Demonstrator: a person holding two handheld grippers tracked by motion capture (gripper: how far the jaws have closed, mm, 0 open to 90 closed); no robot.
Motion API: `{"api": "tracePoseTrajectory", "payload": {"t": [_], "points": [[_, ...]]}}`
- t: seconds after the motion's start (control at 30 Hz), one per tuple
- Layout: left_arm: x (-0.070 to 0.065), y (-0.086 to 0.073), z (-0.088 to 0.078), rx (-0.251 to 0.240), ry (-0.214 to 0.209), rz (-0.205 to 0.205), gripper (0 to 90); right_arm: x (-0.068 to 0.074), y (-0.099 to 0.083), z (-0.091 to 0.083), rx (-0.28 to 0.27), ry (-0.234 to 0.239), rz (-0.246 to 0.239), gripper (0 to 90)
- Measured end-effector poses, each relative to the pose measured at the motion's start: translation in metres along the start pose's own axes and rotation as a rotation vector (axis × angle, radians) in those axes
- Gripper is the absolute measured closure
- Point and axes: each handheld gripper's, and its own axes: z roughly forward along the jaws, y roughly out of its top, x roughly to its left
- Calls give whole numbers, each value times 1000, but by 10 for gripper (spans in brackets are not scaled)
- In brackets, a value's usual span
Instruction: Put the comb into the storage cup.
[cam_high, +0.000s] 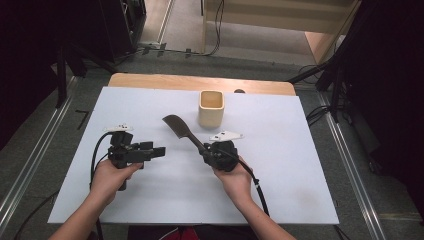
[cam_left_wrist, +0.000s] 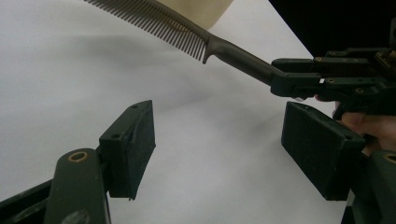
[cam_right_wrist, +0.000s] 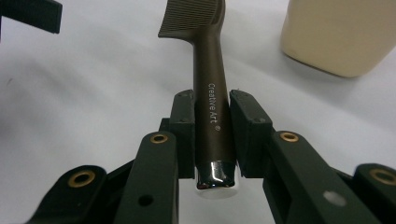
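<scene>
1. nearest the person, 2 hands come in from the bottom of the high view, each holding a claw over a white counter (cam_high: 280, 190).
2. the right claw (cam_high: 206, 151) is clamped on the brown handle of a comb (cam_high: 179, 128). in the right gripper view its jaws press both sides of the handle near the shiny end cap, with lettering visible on the handle.
3. the left claw (cam_high: 159, 151) is spread wide and holds nothing. it points toward the comb from the side, a little apart from it.
4. the comb looks lifted off the counter, teeth end pointing away from the person and to the left. in the left gripper view the teeth hang downward above the counter.
5. farther back, just beyond the comb's tip and to its right, stands a cream cup (cam_high: 211, 107), upright, open at the top.
6. judgement: the step appears to be putting the comb into the cup. to do it well, keep the grip firm, tip the comb steeper, line it over the opening, and lower it without knocking the rim; the free claw could steady the cup.
</scene>
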Motion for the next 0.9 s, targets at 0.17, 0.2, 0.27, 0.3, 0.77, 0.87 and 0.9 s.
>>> {"api": "tracePoseTrajectory", "payload": {"t": [0.17,0.2,0.27,0.3,0.77,0.87,0.9], "points": [[0,5,6,-14,13,-13,269,6,6,8,-28,-17,8,702],[0,6,6,-14,17,-16,269,8,8,10,-33,-18,6,702],[0,9,8,-15,21,-23,269,11,10,12,-45,-25,9,701],[1,10,9,-18,21,-29,269,12,12,13,-50,-23,13,702],[3,21,21,-69,23,-99,279,19,18,30,-100,-61,49,701],[3,25,26,-69,33,-113,286,20,18,32,-110,-56,64,701],[4,26,27,-73,34,-118,287,21,18,33,-113,-56,67,702]]}}
